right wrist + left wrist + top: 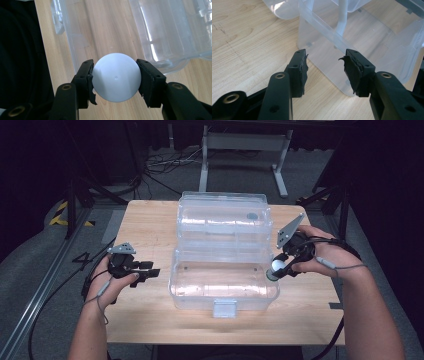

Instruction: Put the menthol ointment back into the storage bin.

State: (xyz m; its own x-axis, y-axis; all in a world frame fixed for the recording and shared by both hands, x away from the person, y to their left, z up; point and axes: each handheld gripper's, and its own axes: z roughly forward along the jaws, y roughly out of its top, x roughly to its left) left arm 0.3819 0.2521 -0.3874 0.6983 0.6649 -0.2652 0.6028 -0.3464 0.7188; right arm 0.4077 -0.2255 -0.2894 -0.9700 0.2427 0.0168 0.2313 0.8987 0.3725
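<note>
A clear plastic box [223, 282] lies open in the middle of the wooden table, its lid [225, 217] folded back behind it. My right gripper [276, 268] hovers at the box's right rim, shut on a white ball [277, 266]. In the right gripper view the ball [116, 77] sits squeezed between both pads, above the box wall [72, 42]. My left gripper [150, 269] rests left of the box, open and holding nothing. In the left gripper view its jaws [324, 72] point at the box's near corner [324, 57] without touching it.
The wooden table [150, 225] has bare room left and right of the box. A white latch [224, 308] hangs at the box's front. Beyond the table are a grey frame stand [245, 150], floor cables [165, 162] and dark tripod legs.
</note>
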